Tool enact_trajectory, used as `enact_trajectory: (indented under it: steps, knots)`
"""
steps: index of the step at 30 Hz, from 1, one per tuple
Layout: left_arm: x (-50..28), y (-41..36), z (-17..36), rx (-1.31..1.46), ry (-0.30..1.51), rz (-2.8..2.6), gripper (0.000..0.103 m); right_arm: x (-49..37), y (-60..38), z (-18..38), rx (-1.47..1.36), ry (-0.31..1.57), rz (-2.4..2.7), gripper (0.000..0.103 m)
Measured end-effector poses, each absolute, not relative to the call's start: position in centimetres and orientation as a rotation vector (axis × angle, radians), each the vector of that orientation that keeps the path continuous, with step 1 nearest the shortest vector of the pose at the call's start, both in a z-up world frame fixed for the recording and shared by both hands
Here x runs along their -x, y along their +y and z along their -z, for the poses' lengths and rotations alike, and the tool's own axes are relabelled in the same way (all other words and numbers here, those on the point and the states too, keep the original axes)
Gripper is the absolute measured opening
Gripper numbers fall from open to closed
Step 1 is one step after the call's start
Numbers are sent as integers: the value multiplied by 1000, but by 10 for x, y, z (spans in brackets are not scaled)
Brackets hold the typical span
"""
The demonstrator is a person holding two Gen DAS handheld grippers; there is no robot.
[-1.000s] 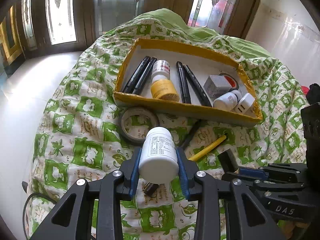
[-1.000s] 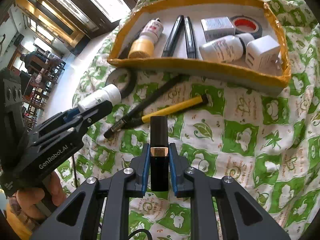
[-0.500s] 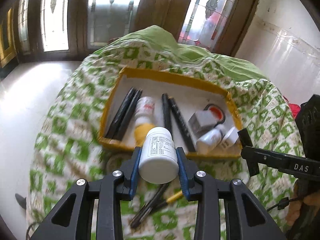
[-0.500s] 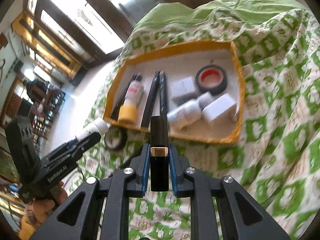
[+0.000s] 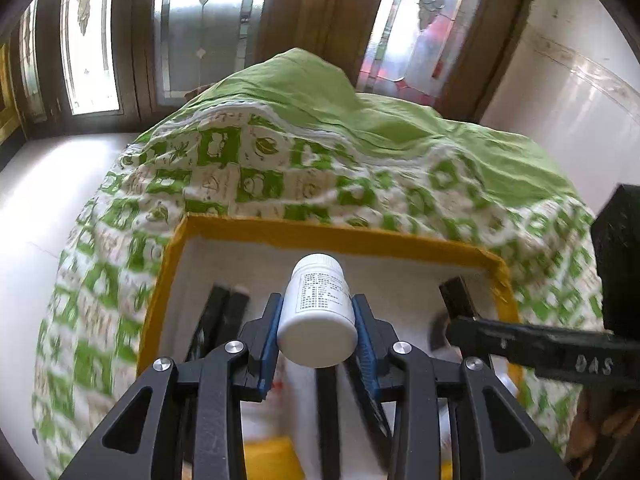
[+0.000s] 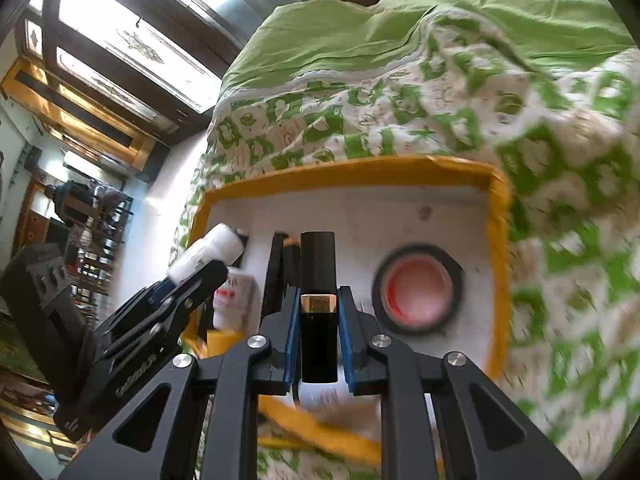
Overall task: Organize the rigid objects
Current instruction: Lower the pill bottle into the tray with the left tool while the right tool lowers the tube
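Two items were in carriage over the tray [image 5: 400, 245], a shallow white box with a yellow rim resting on a bed quilt [image 5: 256, 168] printed in green and white. Left tongs [image 5: 317, 312]: clamped narrow on a white pill bottle [image 5: 318, 312], label up, held by its sides, above the tray's left-middle. Right tongs [image 6: 318, 312]: pinched nearly closed on a slim black case with a gold band [image 6: 318, 276], held lengthwise, above the tray's centre. Contents already lodged in the tray: several black pens [image 6: 280, 268] lying side by side, a roll of black tape with a red core [image 6: 418, 290], a white-and-red bottle [image 6: 234, 298] partly hidden behind the left tongs. Risk, judged: both tongs crowded close over one tray, so a simultaneous lowering could knock them together or nudge the pens. The round bottle, if released on its side, would likely roll into its neighbours; the free floor lay mainly toward the far wall. The soft quilt could let the tray tip under a hard press
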State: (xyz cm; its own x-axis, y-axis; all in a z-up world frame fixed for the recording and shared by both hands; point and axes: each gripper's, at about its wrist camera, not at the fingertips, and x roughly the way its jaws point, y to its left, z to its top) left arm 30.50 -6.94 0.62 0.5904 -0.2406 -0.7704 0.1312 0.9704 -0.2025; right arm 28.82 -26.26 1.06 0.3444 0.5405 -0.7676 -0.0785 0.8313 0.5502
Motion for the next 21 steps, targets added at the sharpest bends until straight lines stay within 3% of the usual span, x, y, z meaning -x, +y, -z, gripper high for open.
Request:
enact_trajectory:
  steps: [14, 18, 21]
  knots:
    - [-319, -63, 31, 138, 932, 159, 36, -316, -228, 10, -342, 1121, -395, 19]
    - [-305, -51, 13, 164, 908, 148, 66, -310, -237, 4, -365, 1081, -376, 37]
    - [-284, -45, -6, 166, 883, 147, 74, -292, -246, -10, -399, 1037, -358, 46]
